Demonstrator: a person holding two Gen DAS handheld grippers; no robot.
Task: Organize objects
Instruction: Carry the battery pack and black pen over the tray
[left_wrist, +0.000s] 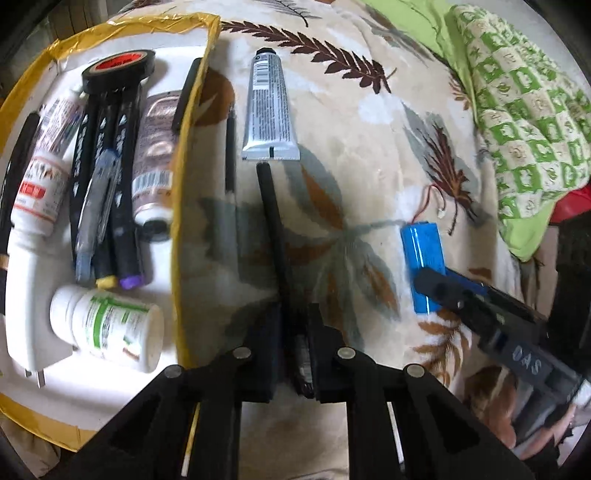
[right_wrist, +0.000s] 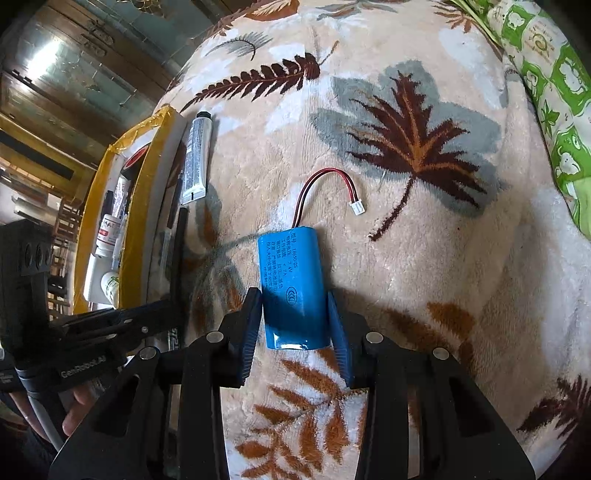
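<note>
L gripper clamped on black pen pointing 12 o'clock on blanket; R gripper grips blue battery; box at 9 o'clock holds markers, tape, bottles.

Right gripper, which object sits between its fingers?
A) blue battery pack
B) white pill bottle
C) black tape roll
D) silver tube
A: in the right wrist view the blue battery pack lies on the blanket between the pads of the right gripper; its red-black lead points away from the gripper.
</note>
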